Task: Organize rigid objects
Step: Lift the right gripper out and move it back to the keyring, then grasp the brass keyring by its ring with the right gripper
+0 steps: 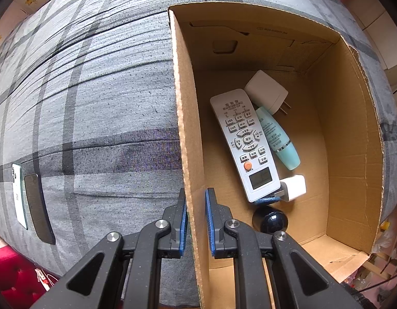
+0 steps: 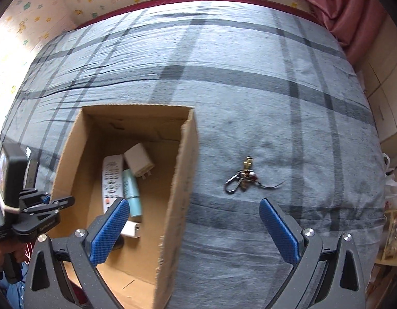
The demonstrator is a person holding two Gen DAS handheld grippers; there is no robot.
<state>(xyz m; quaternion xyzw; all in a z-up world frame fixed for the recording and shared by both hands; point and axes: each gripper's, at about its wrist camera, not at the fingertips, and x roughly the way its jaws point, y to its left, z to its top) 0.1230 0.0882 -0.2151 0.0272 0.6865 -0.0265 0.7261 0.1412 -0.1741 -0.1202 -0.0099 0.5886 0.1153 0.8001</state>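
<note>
1. Left wrist view: the left gripper (image 1: 195, 213) straddles the near wall of the cardboard box (image 1: 184, 139), one pad on each side. The outer pad lies against the card; a sliver of gap shows at the inner pad, so I judge it pinching the wall to steady the box.
2. Inside, centre right of the frame, lie a remote control (image 1: 246, 145), a pale blue tube (image 1: 278, 139), two white chargers (image 1: 266, 91) (image 1: 296, 187) and a dark round object (image 1: 270, 220).
3. At lower left of that view, two phones (image 1: 31, 200) rest on the grey checked bedcover (image 1: 95, 103).
4. Right wrist view: the right gripper (image 2: 194, 228) is spread wide and holds nothing, low in the frame.
5. A keychain (image 2: 243, 177) lies on the cover right of centre, well apart from the box.
6. Likely light, hard and loose-jointed, it may dangle or slip; the carabiner clip (image 2: 231, 183) looks the firmest hold.
</note>
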